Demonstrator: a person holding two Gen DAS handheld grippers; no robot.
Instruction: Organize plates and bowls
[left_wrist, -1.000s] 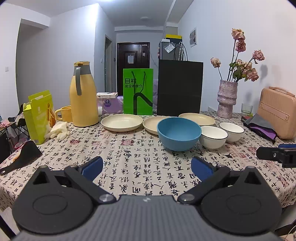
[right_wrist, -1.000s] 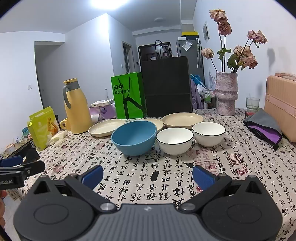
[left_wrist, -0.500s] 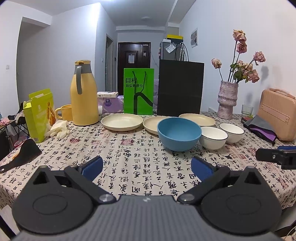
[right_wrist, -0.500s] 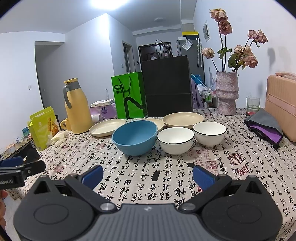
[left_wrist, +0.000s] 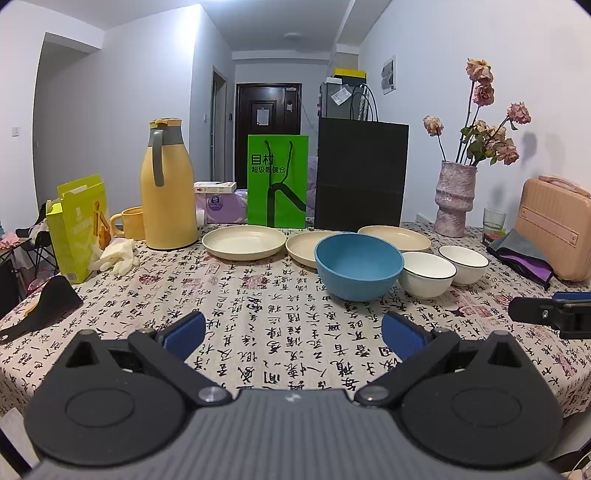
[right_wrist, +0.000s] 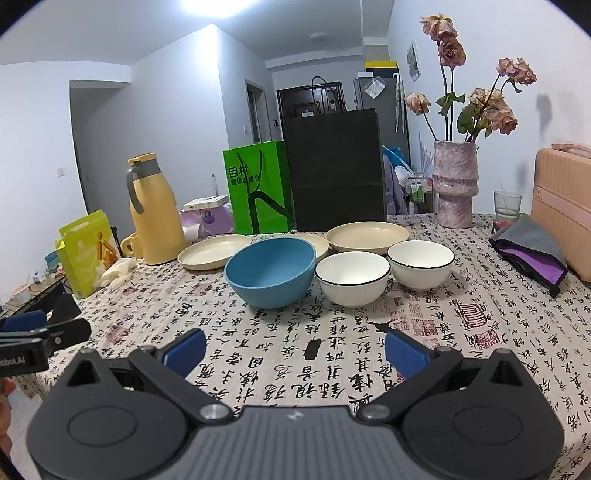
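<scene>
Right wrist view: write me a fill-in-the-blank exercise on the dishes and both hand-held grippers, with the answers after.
1. The largest bowl on the patterned tablecloth is coloured ____.
2. Beside the large round bowl stand ____ white black-rimmed ceramic bowls.
3. The number of shallow cream plates behind the bowls is ____.
4. The right hand-held gripper and the left hand-held gripper both have jaws that are ____.

Answers: blue; two; three; open
</scene>
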